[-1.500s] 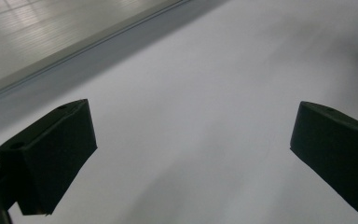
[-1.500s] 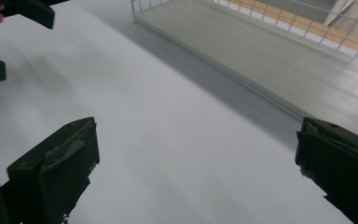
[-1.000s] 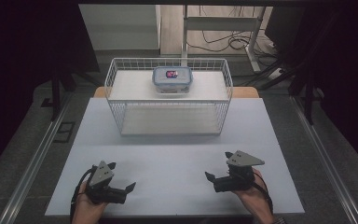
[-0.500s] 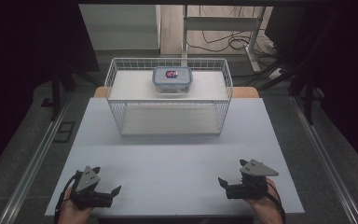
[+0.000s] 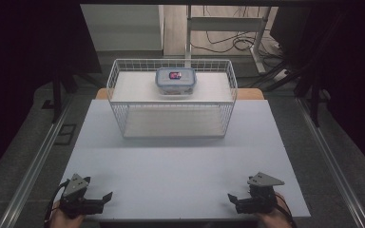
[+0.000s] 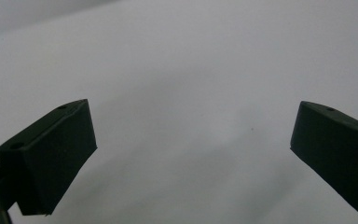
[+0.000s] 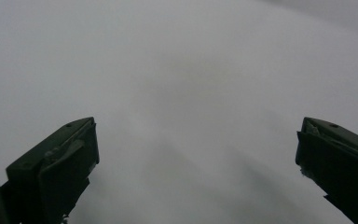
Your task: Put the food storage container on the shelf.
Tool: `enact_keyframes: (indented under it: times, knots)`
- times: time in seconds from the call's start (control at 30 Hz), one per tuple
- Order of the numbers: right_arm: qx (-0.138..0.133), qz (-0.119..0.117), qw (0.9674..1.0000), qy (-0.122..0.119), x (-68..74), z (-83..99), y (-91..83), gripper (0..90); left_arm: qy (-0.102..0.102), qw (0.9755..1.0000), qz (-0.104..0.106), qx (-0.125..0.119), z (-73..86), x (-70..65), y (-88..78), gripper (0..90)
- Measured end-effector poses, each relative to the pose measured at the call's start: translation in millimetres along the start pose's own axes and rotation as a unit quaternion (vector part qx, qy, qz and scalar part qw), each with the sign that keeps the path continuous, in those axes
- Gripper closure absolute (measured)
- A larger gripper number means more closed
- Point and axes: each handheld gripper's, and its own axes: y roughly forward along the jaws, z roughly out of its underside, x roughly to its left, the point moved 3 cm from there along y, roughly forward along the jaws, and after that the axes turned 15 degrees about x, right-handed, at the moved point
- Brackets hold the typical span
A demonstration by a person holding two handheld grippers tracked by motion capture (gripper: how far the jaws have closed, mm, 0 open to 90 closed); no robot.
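We see one lidded plastic container (image 5: 176,80) with a small red and dark label on its lid, too small to read, sitting inside the one white wire basket (image 5: 119,102) at its far side. Well in front of the basket, at the near edge of the white table (image 5: 180,161), we hold the left gripper (image 5: 105,196) and the right gripper (image 5: 232,197), both released with jaws wide apart and nothing between them. Around the table lies grey floor, with dark curtains at both sides and cables behind the basket.
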Motion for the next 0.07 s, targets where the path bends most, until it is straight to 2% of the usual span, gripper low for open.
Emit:
enact_keyframes:
  times: [0.07]
  knots:
    - [0.009, 0.003, 0.9999, -0.001, -0.9, 1.8, 1.9, 0.0, 0.004, 1.0000, -0.006, 0.002, -0.8, -1.0, 0.3, 0.0]
